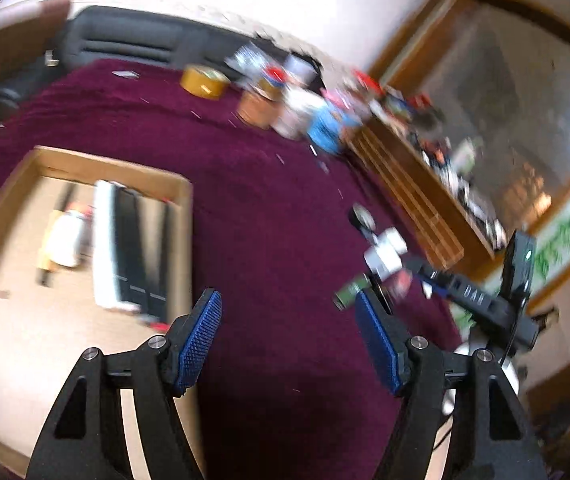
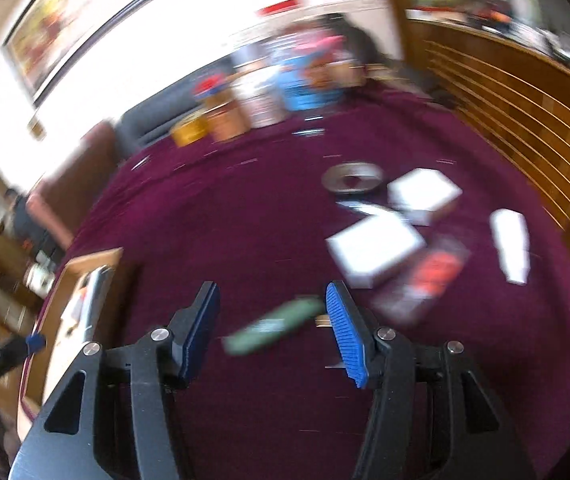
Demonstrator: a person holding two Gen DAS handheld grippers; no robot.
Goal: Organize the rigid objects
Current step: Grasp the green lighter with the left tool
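Jaws on both your left gripper and right gripper stand apart and empty above the maroon cloth. Centre your right gripper squarely over the green stick-shaped item lying loose on the cloth before closing. Only the left wrist view shows the cardboard box interior with items already inside; the right wrist view alone lays out the white boxes awaiting sorting.
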